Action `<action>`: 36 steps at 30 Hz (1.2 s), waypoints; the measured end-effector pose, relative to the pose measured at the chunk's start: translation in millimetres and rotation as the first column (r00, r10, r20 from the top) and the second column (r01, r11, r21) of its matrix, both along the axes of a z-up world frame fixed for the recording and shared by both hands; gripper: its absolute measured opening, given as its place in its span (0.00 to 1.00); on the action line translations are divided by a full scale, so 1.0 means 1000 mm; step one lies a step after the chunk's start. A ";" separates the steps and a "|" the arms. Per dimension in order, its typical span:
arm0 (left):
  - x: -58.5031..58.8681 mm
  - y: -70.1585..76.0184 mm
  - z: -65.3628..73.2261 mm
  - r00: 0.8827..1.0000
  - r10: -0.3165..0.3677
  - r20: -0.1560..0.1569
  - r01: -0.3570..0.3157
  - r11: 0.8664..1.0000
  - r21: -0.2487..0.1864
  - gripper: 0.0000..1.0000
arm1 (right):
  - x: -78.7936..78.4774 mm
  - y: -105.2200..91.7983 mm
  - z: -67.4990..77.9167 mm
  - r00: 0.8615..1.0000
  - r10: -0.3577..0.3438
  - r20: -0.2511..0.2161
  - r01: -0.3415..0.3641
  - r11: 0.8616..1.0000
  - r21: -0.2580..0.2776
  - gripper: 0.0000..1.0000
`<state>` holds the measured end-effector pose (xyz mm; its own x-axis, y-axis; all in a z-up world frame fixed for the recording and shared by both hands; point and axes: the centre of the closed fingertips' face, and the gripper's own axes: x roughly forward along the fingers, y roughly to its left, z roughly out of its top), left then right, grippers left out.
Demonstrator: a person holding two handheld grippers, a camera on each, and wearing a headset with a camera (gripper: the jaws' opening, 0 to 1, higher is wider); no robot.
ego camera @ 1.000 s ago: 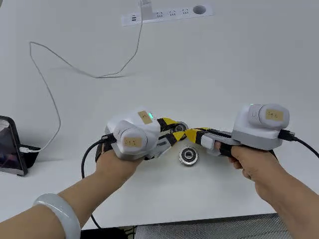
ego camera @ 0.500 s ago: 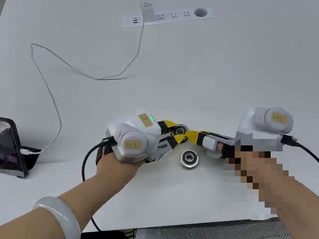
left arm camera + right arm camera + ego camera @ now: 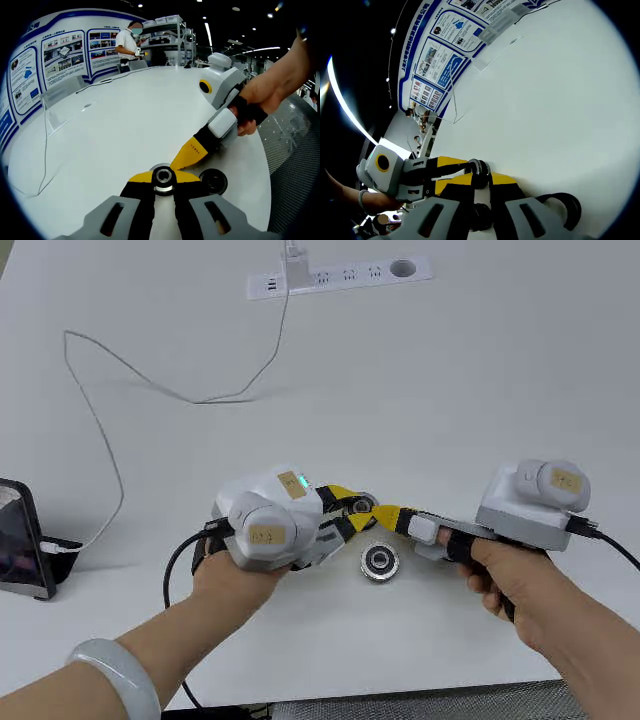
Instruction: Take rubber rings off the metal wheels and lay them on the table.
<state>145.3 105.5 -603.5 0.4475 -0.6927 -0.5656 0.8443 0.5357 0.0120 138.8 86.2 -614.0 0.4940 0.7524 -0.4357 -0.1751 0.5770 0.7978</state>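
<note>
A small metal wheel (image 3: 361, 503) hangs just above the white table (image 3: 450, 390), between the two grippers. My left gripper (image 3: 350, 510) comes in from the left with its yellow-tipped jaws shut on this wheel (image 3: 164, 177). My right gripper (image 3: 379, 512) reaches in from the right, and its yellow tip (image 3: 186, 155) is pinched on the rim, where the rubber ring sits. In the right gripper view the wheel (image 3: 477, 168) stands at my own jaw tips, with the left gripper (image 3: 451, 164) to its left. A second wheel (image 3: 380, 561) with a black rubber ring (image 3: 213, 180) lies flat on the table just below.
A white power strip (image 3: 340, 270) lies at the far edge, and a thin cable (image 3: 100, 440) curves from it to a dark device (image 3: 20, 540) at the left. The table's front edge (image 3: 400, 688) runs close under my hands. A person (image 3: 127, 42) stands far off.
My right gripper has drawn back slightly to the right. Both grippers still meet at the held wheel, and the wheel on the table has not moved.
</note>
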 end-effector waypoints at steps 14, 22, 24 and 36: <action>-0.001 0.000 0.000 1.000 0.012 -0.005 -0.012 1.000 -0.008 0.13 | -0.003 0.004 0.004 0.998 -0.012 -0.060 0.018 0.995 0.099 0.08; -0.001 0.000 0.000 1.000 0.006 -0.002 -0.006 1.000 0.000 0.13 | -0.007 0.003 0.007 0.999 0.003 -0.036 0.000 0.997 0.083 0.09; -0.001 0.001 0.000 1.000 0.006 -0.003 -0.006 1.000 -0.002 0.13 | -0.007 0.004 0.007 0.999 0.003 -0.034 0.000 0.997 0.083 0.09; -0.001 0.001 0.000 1.000 0.007 -0.004 -0.007 1.000 -0.005 0.13 | -0.003 0.001 0.008 1.000 0.008 -0.010 -0.007 0.998 0.056 0.04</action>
<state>144.4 106.2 -603.0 0.4503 -0.6921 -0.5641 0.8406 0.5417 0.0065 135.6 87.5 -606.4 0.4843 0.7795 -0.3974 -0.1710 0.5298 0.8307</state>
